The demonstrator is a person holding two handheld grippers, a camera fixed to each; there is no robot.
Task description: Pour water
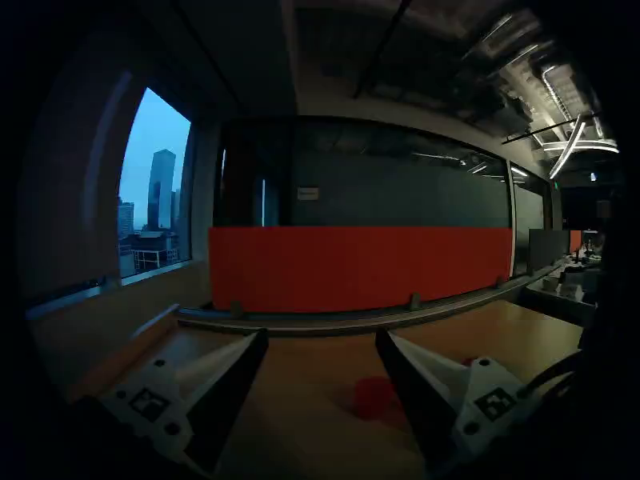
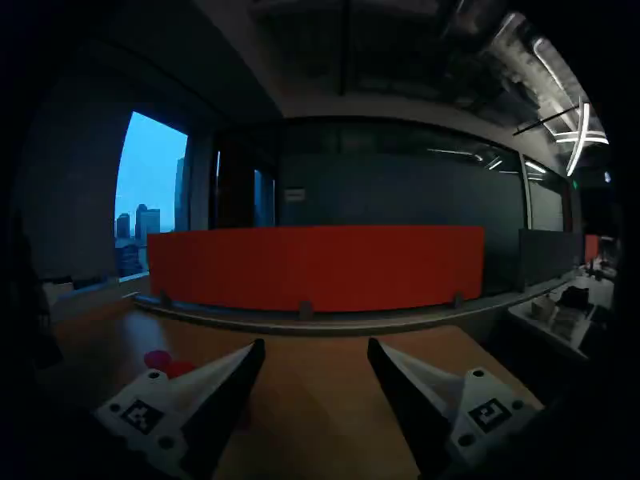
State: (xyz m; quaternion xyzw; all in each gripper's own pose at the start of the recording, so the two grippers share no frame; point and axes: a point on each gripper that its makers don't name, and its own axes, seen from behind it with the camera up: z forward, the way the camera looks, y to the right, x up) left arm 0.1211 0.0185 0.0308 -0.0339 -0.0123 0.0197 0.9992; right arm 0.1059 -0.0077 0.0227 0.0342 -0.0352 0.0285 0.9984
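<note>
Nearest to the camera in the left gripper view, the left gripper (image 1: 322, 334) stands open with nothing between its white fingers, and the right gripper (image 2: 316, 342) in its own view is open and empty in the same way. Both hang low over the light brown wooden tabletop (image 1: 320, 372). Just beyond the left gripper's fingers, a little toward its right finger, small round red objects (image 1: 374, 398) lie on the tabletop, near its front part and apart from the fingers. In the right gripper view the same red objects (image 2: 168, 364) sit far to the left, outside the left finger, toward the left edge of the tabletop. They are dim and blurred; I judge them to be small plastic cups, but I cannot tell this for sure, nor whether they hold water. If they are cups, they are probably light, thin-walled and rather smooth, so a soft grip on the side wall below the rim seems best, because hard pressing may bend them. At the far edge of the tabletop stands a long red partition panel (image 1: 360, 268), and beyond it to the left is a tall window (image 1: 152, 200) onto city towers.
</note>
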